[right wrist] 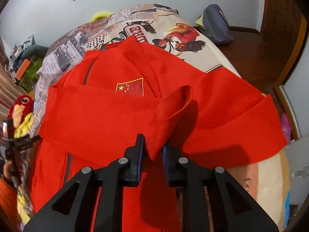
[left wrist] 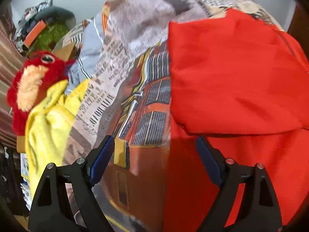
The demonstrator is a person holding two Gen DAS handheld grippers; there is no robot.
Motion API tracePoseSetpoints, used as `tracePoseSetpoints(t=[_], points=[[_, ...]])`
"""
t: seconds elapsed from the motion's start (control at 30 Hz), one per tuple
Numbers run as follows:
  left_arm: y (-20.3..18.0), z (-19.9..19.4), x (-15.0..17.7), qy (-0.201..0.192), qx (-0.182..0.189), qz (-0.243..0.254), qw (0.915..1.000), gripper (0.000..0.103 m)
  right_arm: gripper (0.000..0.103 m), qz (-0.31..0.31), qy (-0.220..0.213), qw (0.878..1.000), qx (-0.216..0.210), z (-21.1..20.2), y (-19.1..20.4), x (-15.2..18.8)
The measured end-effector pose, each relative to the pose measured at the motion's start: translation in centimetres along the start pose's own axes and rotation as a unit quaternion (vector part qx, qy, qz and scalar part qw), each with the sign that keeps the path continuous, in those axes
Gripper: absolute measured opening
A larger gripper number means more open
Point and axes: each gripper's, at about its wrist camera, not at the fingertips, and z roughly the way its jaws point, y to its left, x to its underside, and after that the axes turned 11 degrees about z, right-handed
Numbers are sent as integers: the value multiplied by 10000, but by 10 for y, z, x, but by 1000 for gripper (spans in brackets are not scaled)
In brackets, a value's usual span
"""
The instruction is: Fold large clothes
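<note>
A large red garment [left wrist: 231, 77] lies spread on a bed, its upper part folded over the lower. In the right wrist view the red garment [right wrist: 106, 116] shows a flag patch [right wrist: 130, 87] on the chest. A turned-up fold of its cloth [right wrist: 173, 106] runs down between the fingers of my right gripper [right wrist: 153, 140]. The jaws stand a little apart and the pads do not squeeze the cloth. My left gripper [left wrist: 154, 138] hangs wide open over the garment's left edge and the bedspread, holding nothing.
The printed bedspread [left wrist: 119, 67] covers the bed. A red plush toy [left wrist: 29, 81] and a yellow cloth [left wrist: 48, 119] lie at the left side. A blue-grey bag [right wrist: 216, 23] rests on a wooden surface [right wrist: 251, 58] beyond the bed. Clutter fills the far left corner.
</note>
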Motion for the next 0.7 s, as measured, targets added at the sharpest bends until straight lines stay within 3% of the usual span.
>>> tracePoseSetpoints(t=[0.13, 0.2, 0.3, 0.53, 0.7], points=[[-7, -42, -5, -332, 89, 24, 9994, 87, 32, -226, -213, 9994, 171, -21, 7, 0], [-11, -61, -10, -507, 130, 11, 9986, 87, 46, -275, -388, 9986, 216, -33, 8, 0], [-19, -85, -19, -759, 215, 17, 9969, 87, 57, -372, -693, 9961, 391, -51, 8, 0], [-66, -127, -45, -1276, 398, 228, 9908, 87, 65, -559, -983, 9915, 650, -77, -6, 3], [-111, -130, -64, -1351, 731, 451, 9871, 87, 65, -356, -910, 9926, 719, -80, -30, 4]])
